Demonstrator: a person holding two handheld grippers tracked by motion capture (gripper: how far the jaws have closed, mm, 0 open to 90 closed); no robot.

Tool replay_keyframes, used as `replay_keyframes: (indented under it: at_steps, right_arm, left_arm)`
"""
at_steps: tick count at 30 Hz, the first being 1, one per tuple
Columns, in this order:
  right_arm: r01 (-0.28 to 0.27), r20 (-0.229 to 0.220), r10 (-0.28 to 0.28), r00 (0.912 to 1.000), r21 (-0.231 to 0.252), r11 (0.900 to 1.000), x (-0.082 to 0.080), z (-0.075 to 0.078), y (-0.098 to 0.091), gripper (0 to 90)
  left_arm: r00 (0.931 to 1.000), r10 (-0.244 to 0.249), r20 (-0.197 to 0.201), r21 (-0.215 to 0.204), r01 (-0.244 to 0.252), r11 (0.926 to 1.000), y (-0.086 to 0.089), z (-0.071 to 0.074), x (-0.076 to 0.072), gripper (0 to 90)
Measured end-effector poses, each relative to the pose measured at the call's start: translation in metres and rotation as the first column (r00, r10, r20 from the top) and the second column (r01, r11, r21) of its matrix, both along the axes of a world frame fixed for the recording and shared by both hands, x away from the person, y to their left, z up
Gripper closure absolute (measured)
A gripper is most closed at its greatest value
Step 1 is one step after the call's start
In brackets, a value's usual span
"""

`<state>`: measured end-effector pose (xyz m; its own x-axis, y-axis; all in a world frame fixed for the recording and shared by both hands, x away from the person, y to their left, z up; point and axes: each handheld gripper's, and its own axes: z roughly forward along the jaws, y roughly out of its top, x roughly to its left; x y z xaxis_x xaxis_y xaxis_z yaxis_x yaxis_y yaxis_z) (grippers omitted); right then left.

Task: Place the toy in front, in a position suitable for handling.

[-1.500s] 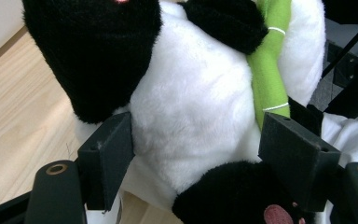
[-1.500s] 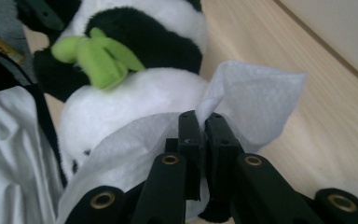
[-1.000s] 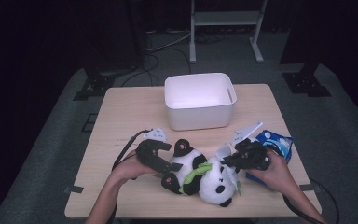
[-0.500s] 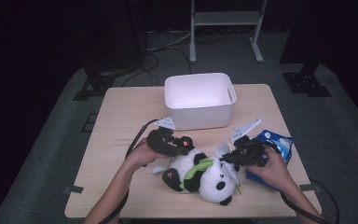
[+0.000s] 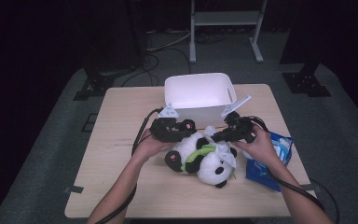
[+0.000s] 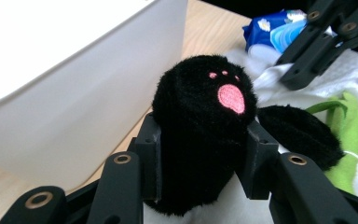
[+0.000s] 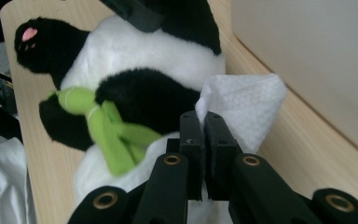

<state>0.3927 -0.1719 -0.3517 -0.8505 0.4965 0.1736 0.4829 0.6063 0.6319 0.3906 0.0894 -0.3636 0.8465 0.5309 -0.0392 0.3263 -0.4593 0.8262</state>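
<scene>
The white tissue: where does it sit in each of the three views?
High view: the white tissue lies over the panda, at the right gripper.
Left gripper view: right edge.
Right gripper view: centre, pinched in the shut jaws.
Shared landmark: the white bin.

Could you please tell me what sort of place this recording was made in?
Probably a lab or studio recording bay: a pale wooden table stands alone on grey carpet, loose black cables trail across the floor, and a white metal equipment stand sits behind in a dark room.
</scene>
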Motion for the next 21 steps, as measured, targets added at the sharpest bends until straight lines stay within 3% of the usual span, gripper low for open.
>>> replay_keyframes:
  at_steps: [3, 7, 11, 16, 21]
  right_arm:
    - [-0.007, 0.005, 0.007, 1.0, -0.005, 1.0, 0.003, 0.003, 0.007, 86.5]
    - [-0.038, -0.011, 0.038, 0.9992, -0.001, 0.9993, 0.004, 0.003, 0.015, 86.4]
    - [-0.072, -0.04, 0.072, 0.9966, -0.005, 0.9974, -0.006, -0.007, 0.023, 86.7]
    - [-0.129, -0.033, 0.128, 0.9912, -0.018, 0.9915, -0.025, -0.009, 0.035, 87.1]
    - [-0.163, -0.028, 0.162, 0.9865, -0.047, 0.9856, -0.04, -0.008, 0.041, 87.3]
  left_arm:
    - [0.9996, 0.012, 0.027, -0.001, -0.012, 0.9999, 0.005, 0.004, -0.004, 57.8]
    - [0.9998, 0.011, 0.019, -0.014, -0.011, 0.9998, 0.018, -0.002, -0.014, 57.3]
    - [0.9997, 0.0, -0.024, -0.035, 0.0, 0.9994, 0.034, -0.009, -0.025, 53.3]
    - [0.9933, -0.057, -0.1, -0.062, 0.051, 0.9967, 0.05, -0.006, -0.039, 37.1]
    - [0.99, -0.102, -0.098, -0.1, 0.092, 0.9907, 0.058, 0.012, -0.049, 33.9]
